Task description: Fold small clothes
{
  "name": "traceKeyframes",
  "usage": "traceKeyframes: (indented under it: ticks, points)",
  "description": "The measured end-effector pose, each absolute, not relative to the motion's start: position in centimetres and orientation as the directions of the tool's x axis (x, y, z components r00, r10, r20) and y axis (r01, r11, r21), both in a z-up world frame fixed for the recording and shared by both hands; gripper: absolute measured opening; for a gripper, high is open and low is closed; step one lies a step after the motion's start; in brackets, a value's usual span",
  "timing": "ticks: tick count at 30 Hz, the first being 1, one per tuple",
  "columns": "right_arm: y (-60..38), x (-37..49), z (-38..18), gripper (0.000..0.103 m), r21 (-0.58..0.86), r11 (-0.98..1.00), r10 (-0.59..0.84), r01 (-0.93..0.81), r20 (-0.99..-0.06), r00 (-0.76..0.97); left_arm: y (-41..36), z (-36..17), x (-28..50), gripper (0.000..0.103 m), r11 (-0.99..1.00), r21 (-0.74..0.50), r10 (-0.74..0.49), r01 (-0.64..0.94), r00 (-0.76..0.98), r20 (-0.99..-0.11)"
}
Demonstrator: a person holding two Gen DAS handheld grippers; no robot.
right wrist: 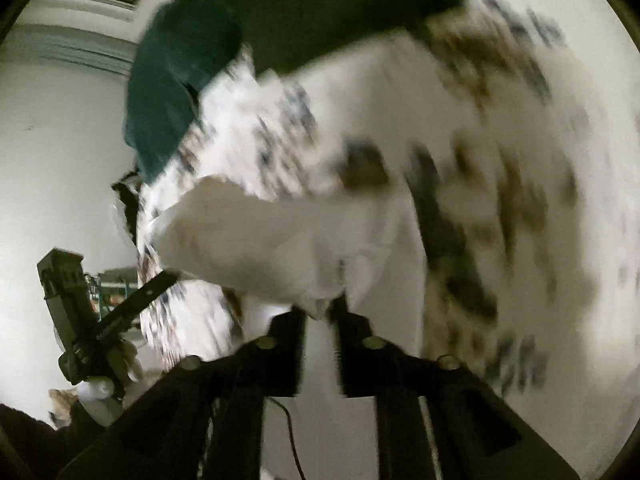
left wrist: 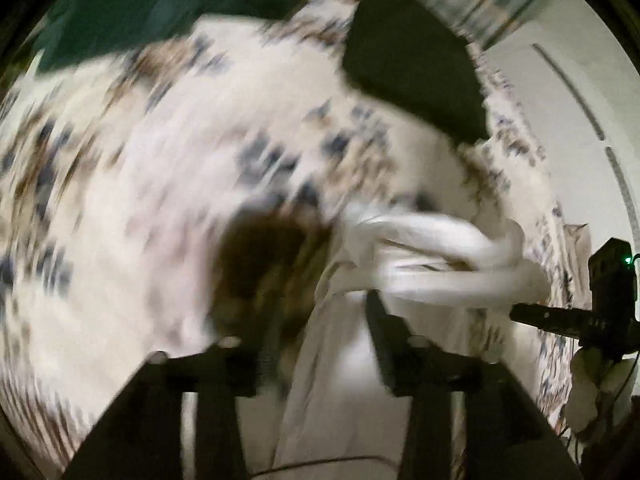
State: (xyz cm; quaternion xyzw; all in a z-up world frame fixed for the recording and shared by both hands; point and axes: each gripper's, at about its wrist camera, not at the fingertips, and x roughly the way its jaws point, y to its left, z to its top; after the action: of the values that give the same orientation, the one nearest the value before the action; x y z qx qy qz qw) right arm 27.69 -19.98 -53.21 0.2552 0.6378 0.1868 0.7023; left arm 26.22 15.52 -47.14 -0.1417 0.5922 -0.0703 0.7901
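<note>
Left wrist: your left gripper (left wrist: 316,320) sits at the white garment (left wrist: 432,256), blurred — grip unclear, jaws look parted. Right wrist: right gripper (right wrist: 322,312) pinches the bunched cloth's edge — swing hard and it slips onto the patterned bedspread (right wrist: 520,160).

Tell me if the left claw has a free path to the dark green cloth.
Probably not directly. The left claw seems busy with the white garment, which the right claw also grips, and patterned bedding lies before the dark green cloth. Blur limits certainty.
</note>
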Motion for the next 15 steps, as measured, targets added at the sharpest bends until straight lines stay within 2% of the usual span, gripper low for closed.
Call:
traceKeyframes:
  ticks: [2,7,12,15]
  points:
    - [-21.2,25.3,-55.0,0.038,0.57,0.812,0.567,0.126,-0.821,0.066,16.8,-48.1,23.8,0.05,0.95,-0.293,-0.261,-0.104,0.244,-0.934]
    - [-24.4,21.4,-56.6,0.041,0.555,0.795,0.558,0.246,-0.827,0.062,18.3,-49.3,22.5,0.05,0.949,-0.266,-0.232,-0.172,0.198,-0.953]
    - [-24.5,21.7,-57.8,0.041,0.586,0.741,0.593,0.327,-0.8,0.09,16.0,-51.1,26.6,0.052,0.96,-0.245,-0.216,-0.138,0.195,-0.957]
    - [-23.6,22.9,-59.7,0.041,0.535,0.733,0.573,0.421,-0.818,0.041,14.7,-54.1,28.8,0.052,0.95,-0.265,-0.246,-0.163,0.13,-0.961]
